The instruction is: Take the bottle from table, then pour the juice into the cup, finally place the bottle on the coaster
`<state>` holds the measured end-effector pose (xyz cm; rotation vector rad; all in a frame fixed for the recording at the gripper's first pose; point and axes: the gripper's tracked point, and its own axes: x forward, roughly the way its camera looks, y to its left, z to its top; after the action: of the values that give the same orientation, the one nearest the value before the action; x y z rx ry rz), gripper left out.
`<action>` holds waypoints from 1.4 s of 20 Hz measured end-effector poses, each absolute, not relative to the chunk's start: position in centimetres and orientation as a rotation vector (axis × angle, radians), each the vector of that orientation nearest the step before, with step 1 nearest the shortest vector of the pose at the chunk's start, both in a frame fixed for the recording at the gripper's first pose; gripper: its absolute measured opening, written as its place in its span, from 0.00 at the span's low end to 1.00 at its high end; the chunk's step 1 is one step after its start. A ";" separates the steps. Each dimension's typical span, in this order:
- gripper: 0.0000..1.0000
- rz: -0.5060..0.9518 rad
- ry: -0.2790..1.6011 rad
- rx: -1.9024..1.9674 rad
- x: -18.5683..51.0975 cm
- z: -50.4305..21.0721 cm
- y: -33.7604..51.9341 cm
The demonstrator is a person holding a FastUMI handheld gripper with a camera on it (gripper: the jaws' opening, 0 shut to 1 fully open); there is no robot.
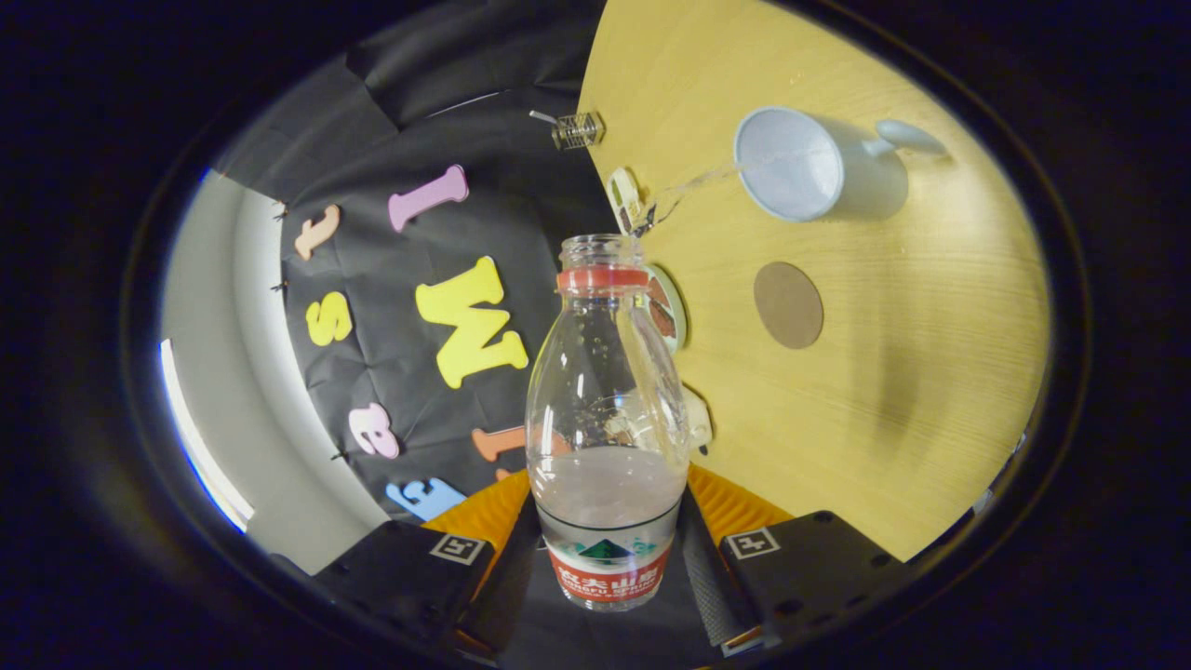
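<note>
The bottle sits clamped in your claw, both fingers pressing its labelled lower body from either side. It is uncapped, with a red ring at the neck, and partly filled with a pale, cloudy liquid whose surface lies just above the label. The whole view is rolled, so the table stands as a tilted wooden plane to the right of the bottle. A thin stream leaves the area of the bottle's mouth and runs toward the cup's rim. The cup, light-coloured with a handle on its far side, stands well beyond your fingers on the table. Between the cup and the bottle lies the round brown coaster, bare. A few small items line the table's edge just behind the bottle's neck; you cannot tell what they are.
</note>
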<state>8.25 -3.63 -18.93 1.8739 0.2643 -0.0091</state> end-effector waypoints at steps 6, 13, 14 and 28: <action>0.79 -0.006 0.286 1.895 8.2 -19.4 -2.8; 0.79 0.007 0.273 1.926 8.3 -18.6 -3.2; 0.79 0.008 0.268 1.938 8.2 -18.4 -3.4; 0.79 0.067 0.233 2.078 7.4 -13.7 -4.7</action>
<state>7.40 -4.71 -13.67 2.0783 0.2329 0.0666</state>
